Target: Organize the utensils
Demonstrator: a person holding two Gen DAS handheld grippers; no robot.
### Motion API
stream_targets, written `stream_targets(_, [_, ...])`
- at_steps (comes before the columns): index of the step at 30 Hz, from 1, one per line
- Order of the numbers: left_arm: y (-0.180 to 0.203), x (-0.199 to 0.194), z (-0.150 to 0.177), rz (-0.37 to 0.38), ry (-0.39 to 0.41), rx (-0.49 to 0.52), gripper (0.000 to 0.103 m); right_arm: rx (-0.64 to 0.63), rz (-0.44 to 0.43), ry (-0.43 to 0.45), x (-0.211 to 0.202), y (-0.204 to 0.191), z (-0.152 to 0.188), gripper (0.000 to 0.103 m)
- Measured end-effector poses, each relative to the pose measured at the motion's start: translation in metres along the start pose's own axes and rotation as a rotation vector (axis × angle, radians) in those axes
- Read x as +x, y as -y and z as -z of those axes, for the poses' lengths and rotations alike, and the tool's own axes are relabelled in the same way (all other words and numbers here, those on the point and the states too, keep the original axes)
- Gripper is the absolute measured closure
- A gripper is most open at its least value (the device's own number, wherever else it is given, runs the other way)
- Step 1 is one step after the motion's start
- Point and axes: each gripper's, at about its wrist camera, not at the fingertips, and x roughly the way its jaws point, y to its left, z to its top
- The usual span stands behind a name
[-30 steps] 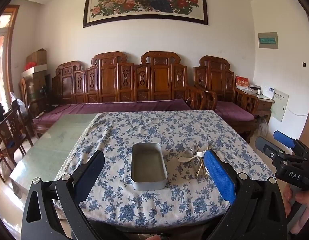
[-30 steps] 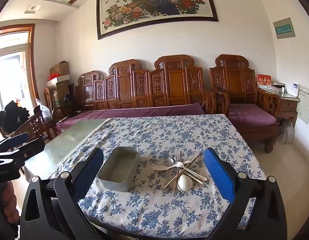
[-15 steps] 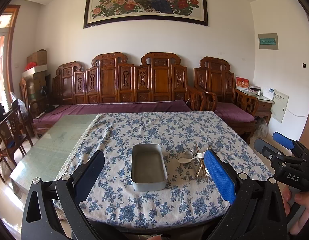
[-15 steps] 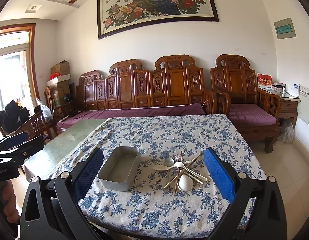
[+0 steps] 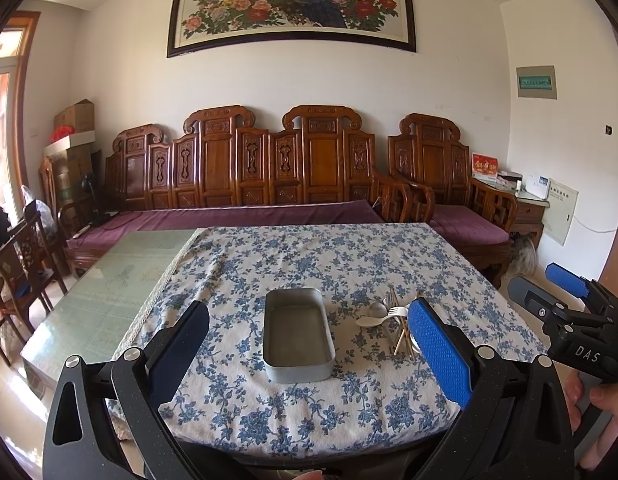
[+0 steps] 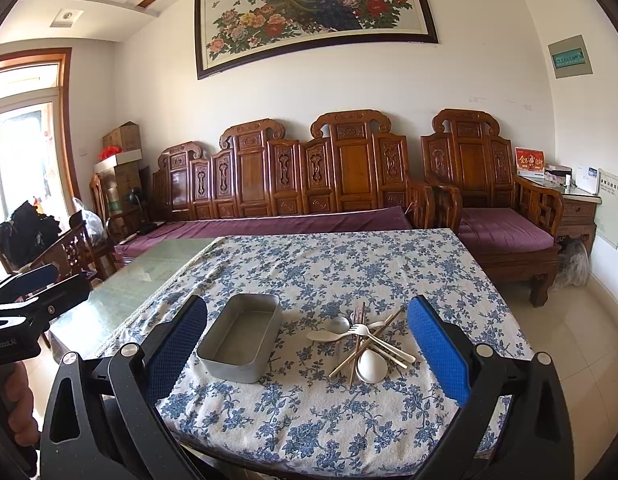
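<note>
Utensils [image 6: 363,340] are lying tangled near the table's [image 6: 269,432] front edge (thin, slippery); I'm hovering both grippers [image 5: 309,356] [image 6: 307,356] spread, empty.

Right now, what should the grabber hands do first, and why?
Probably reach the right gripper forward to the utensil pile and take one piece. Both grippers are open and empty, the metal tray holds nothing, and the pile lies right of the tray, nearer that gripper.

Both claws eased slightly lower — tray [image 5: 297,334] sits marginally lower in view.
</note>
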Motion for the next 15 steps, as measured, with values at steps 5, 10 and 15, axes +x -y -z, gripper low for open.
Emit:
stream_targets(5, [0.0001,0.0000,0.0013,0.001,0.001,0.000,0.006,0.000,-0.001,-0.001,-0.0001,0.0000,-0.0001,0.002])
stream_targets(10, [-0.0007,-0.0011,-0.0010,-0.001,0.003,0.001,0.006,0.000,0.000,0.000,0.0001,0.0015,-0.0019,0.002])
stream_targets(15, [-0.0023,-0.0032,-0.0071,-0.001,0.000,0.000,0.006,0.001,-0.001,0.000,0.0000,-0.0006,0.0010,0.002])
